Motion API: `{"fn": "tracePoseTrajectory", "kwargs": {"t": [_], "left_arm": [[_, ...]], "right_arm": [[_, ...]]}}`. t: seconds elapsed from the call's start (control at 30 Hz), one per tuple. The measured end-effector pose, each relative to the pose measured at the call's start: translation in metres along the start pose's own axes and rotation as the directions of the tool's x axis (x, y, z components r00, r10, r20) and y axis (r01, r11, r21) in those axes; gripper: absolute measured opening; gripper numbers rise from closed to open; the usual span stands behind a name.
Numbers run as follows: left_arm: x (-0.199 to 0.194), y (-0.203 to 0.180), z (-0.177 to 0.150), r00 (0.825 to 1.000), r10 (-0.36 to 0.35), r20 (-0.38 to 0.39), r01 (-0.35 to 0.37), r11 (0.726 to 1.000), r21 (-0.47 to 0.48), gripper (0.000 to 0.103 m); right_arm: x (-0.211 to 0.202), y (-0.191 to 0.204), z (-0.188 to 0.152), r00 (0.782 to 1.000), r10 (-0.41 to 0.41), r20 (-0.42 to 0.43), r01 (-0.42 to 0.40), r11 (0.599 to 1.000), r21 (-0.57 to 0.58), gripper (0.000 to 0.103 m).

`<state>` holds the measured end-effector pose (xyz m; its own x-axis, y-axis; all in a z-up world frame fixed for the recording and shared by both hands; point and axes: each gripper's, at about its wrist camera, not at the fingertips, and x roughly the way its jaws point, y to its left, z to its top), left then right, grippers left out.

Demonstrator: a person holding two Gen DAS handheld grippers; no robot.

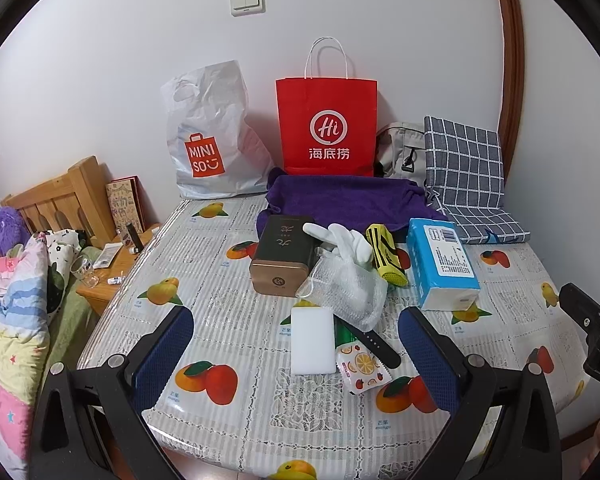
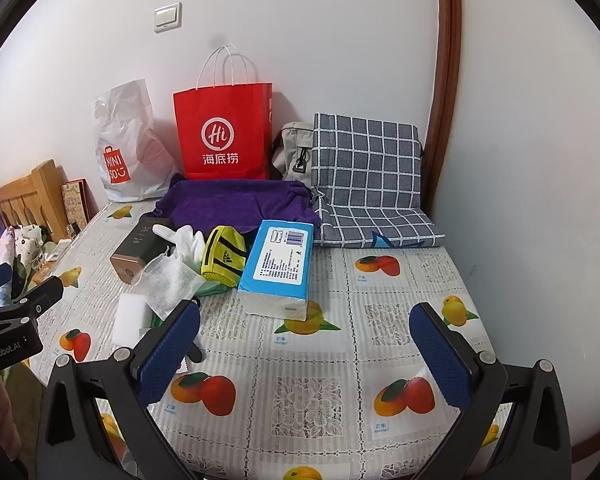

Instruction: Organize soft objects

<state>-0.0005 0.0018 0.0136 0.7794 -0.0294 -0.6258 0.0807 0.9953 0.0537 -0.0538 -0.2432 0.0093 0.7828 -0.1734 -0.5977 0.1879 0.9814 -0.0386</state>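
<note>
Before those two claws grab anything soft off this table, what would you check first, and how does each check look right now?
1. Left gripper open and holding nothing: ok.
2. Right gripper open and holding nothing: ok.
3. White sponge lies between the left fingers' line, top uncovered: ok.
4. Tissue pack ahead of the right gripper, nothing stacked on it: ok.
5. White gloves free of the mesh pouch: not ok, they overlap.
6. Red bag open on top: cannot tell.

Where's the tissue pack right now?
The blue tissue pack lies mid-table ahead of the open right gripper, with the yellow pouch at its left and the purple towel behind.
</note>
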Motion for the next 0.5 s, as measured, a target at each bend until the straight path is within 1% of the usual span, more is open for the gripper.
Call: {"fn": "tracePoseTrajectory", "kwargs": {"t": [0.5], "left_arm": [[-0.0007,0.0008,0.0002,1.0,0.0,0.005,0.0,1.0,0.001,0.103]], "right_arm": [[-0.001,0.0022,-0.0009,1.0,0.006,0.002,-0.006,1.0,-0.004,0.103]]}}
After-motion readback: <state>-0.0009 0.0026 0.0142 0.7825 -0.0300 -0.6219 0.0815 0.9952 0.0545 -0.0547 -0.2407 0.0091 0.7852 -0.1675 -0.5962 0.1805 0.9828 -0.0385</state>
